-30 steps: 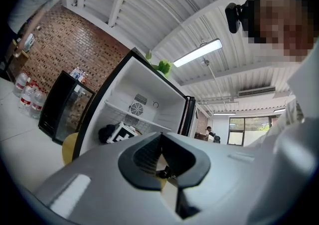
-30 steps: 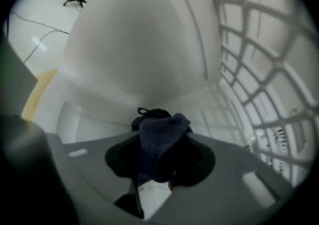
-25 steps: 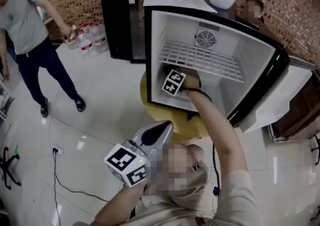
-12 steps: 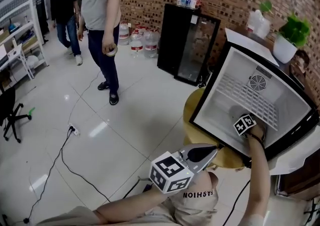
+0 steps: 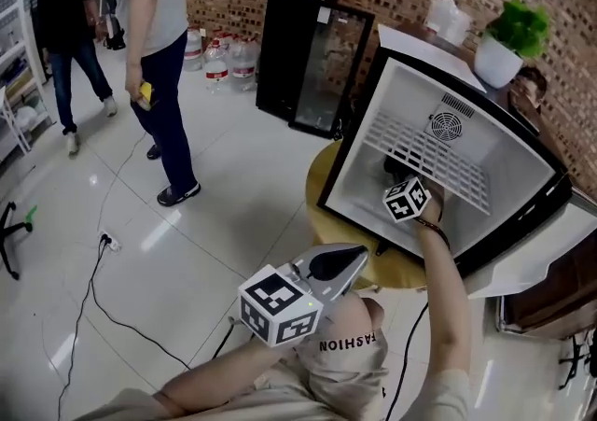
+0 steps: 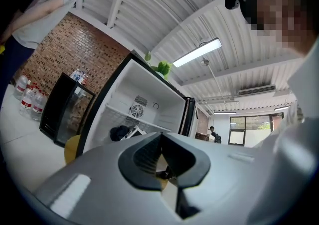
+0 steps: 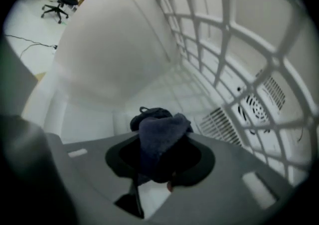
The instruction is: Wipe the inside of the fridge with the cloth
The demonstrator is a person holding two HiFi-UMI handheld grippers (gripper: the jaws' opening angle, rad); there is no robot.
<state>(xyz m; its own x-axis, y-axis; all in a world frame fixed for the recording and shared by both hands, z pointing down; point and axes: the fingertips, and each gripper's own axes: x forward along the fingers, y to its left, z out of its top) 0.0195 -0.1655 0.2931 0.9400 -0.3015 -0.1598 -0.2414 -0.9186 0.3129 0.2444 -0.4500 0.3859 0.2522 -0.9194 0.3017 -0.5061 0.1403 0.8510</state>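
My right gripper (image 7: 162, 159) is clamped on the dark blue cloth (image 7: 159, 131), which bunches out past the jaws inside the fridge (image 5: 347, 148). The wire shelf (image 7: 227, 34) hangs close at one o'clock and the fan grille (image 7: 254, 104) sits at three. The smooth side wall (image 7: 109, 44) at ten leaves open room. My left gripper (image 5: 354, 256), jaws together and empty, is outside at the fridge's seven o'clock. Half a second ago my right gripper was at the fridge's front lip; now it is up just beneath the shelf.
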